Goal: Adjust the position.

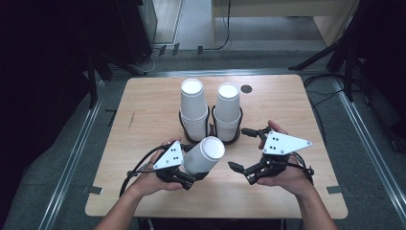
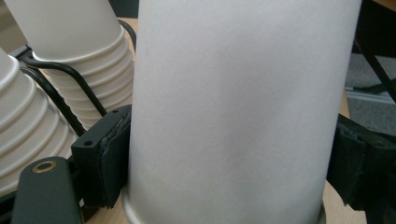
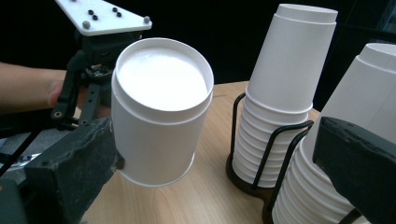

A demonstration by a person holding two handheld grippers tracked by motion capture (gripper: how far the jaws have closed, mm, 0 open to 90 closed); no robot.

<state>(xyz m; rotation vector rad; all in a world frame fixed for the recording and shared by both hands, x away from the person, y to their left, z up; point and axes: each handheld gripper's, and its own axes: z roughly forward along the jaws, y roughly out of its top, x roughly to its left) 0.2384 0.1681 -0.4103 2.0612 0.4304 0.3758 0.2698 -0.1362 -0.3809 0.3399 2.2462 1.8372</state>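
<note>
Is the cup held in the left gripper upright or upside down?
Upside down and tilted: the cup shows its recessed base toward the camera, with its rolled rim low between the left gripper pads.

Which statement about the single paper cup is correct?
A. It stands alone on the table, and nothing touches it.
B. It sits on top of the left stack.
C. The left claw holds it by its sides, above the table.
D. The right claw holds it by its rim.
C: the left claw grips the paper cup by its sides, tilted and held off the table, while the right claw is open and empty.
</note>
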